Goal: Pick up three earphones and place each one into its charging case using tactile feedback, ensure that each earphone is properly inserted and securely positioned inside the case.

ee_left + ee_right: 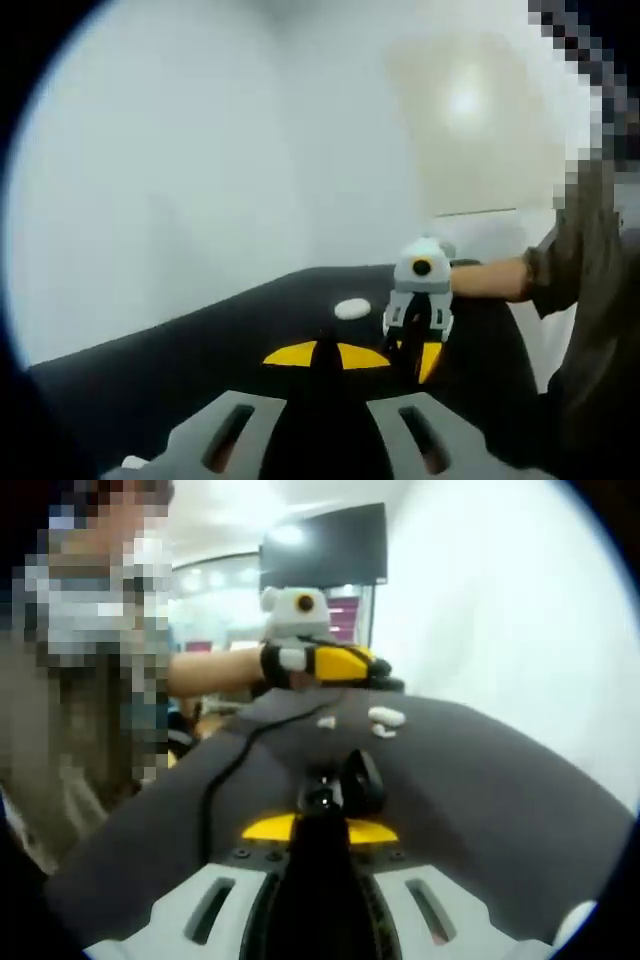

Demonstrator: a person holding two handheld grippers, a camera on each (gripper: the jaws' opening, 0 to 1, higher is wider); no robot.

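On the black table [180,370] lies a small white oval piece [352,309], just left of my right gripper [417,350], which a hand holds over the far side. My left gripper [325,352] has its black jaws drawn together, shut, with nothing seen between them. In the right gripper view my right gripper [322,798] also stands shut. A round black thing [364,780] sits right beside its tips; I cannot tell if they touch. Farther back lie two white pieces [385,718] [326,722], under my left gripper [378,676].
A black cable [215,790] runs across the table [480,790] from the far side toward the left edge. A person stands at the table's side, a sleeve [575,260] reaching in. Plain white walls [180,150] lie behind. A small white thing [133,462] sits at the table's near corner.
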